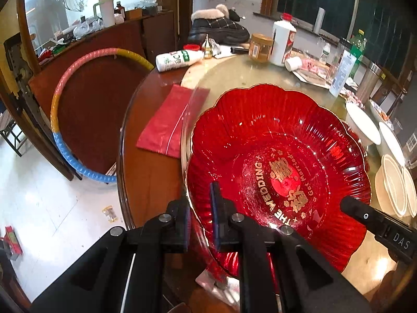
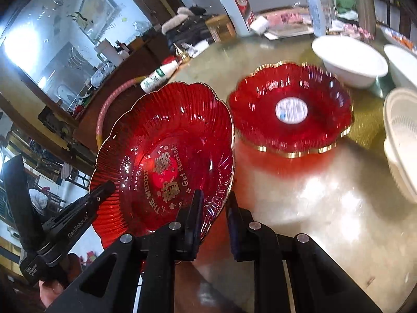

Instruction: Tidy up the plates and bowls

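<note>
my left gripper (image 1: pixel 200 224) and right gripper (image 2: pixel 213 224) each pinch opposite rims of the red wedding plate (image 1: pixel 281 161), closed tight.

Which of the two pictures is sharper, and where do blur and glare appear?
Left wrist view: sharp; gold lettering on the red plate reads clearly. Right wrist view: the smaller red bowl and white bowl are smeared by motion blur, and bright glare lies on the table. Both views bend straight lines, fisheye.

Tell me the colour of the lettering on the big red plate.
Gold, clearest in the left wrist view.
</note>
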Motion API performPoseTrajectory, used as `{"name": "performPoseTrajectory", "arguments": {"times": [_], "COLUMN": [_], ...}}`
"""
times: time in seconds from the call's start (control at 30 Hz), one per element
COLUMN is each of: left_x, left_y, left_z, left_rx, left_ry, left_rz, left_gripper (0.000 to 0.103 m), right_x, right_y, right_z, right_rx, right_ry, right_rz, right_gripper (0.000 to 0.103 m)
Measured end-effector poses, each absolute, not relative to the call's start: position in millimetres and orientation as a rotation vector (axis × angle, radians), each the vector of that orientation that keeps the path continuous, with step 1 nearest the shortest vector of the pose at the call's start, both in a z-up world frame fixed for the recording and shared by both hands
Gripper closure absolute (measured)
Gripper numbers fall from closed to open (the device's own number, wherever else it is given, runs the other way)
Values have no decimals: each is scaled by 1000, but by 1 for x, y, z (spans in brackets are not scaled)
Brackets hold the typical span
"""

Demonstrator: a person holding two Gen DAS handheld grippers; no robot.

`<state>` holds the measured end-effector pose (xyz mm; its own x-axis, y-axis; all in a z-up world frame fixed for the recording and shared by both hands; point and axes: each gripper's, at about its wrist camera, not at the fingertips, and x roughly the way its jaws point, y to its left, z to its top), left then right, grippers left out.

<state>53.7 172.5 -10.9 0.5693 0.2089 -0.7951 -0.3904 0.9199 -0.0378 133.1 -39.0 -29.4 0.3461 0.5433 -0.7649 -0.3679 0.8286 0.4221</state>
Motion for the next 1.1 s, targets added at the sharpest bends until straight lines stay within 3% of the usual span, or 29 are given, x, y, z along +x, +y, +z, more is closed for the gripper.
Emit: {"name": "performPoseTrajectory", "arguments": {"times": [0.8, 0.93, 1.0, 1.03, 1.07, 1.1], "left_x": [70, 68, 67, 66, 64, 61], "left_y": [161, 163, 165, 166, 166, 167], "left_z": [-40, -41, -40, -39, -37, -34], "left_rx": [-205, -220, -230, -235, -235, -231], "left_ry": [979, 980, 986, 984, 978, 965], "left_rz": [362, 356, 340, 338, 344, 356], "left_gripper": [89, 89, 82, 66, 43, 34], "right_x": [152, 151, 152, 153, 153, 152], "right_y": [-45, -46, -48, -49, -51, -53], "right_z": [-53, -53, -53, -53, -51, -50], "right_rx": [216, 234, 252, 264, 269, 271], "right_ry": [1101, 1114, 1125, 1125, 1118, 1112], "right_rz": [592, 612, 623, 627, 624, 619], "right_gripper": [86, 81, 79, 74, 66, 59]}}
